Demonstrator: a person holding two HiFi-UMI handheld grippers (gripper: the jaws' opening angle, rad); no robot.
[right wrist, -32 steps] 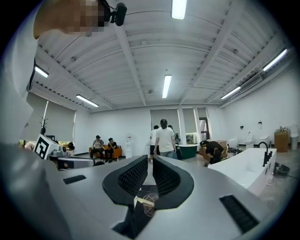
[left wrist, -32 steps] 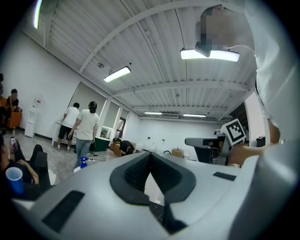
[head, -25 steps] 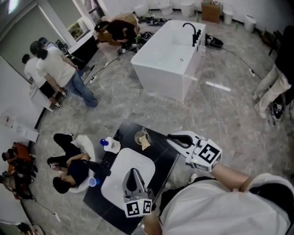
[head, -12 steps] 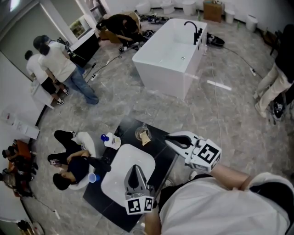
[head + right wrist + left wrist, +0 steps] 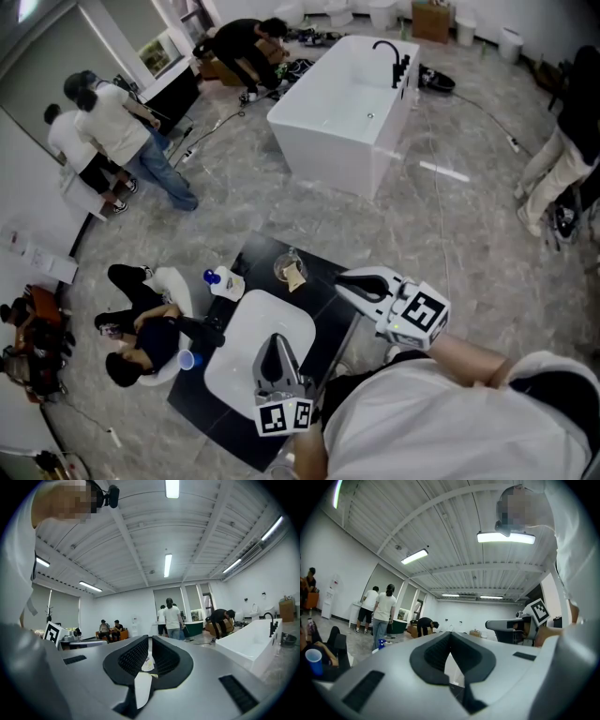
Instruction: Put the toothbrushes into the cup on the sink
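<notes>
**Left claw** [image 5: 273, 347]: my jaws are together, pads meeting at the tip, with nothing between them. I hang over the white sink [image 5: 234, 370], nose pointing toward the far end of the black surface [image 5: 328, 305].

**Right claw** [image 5: 344, 279]: my jaws are drawn in to a thin slit and clamp nothing. I sit over the right edge of the surface, nose pointing left.

**Cup** [image 5: 288, 271]: clear, upright, on the surface just beyond the sink's far rim. It is near my right claw, straight off its nose. My left claw is farther off, with the basin's far end between it and the cup. I judge the right the better placed to reach it.

**Toothbrushes**: I cannot make them out anywhere. A pale tan scrap shows at the cup's near side, too small to name, so no long axis can be given. I cannot tell whether any are already in the cup.

**Bottle** [image 5: 226, 282]: blue-capped, left of the cup, by the sink's far left corner.

**Views**: only the head view shows the surface, sink and cup. Both gripper views look out level across the room to ceiling lights and standing people. The right gripper view shows a pale sliver with a yellowish fleck through the slit, unidentifiable. The left gripper view catches my other claw's marker cube.
</notes>
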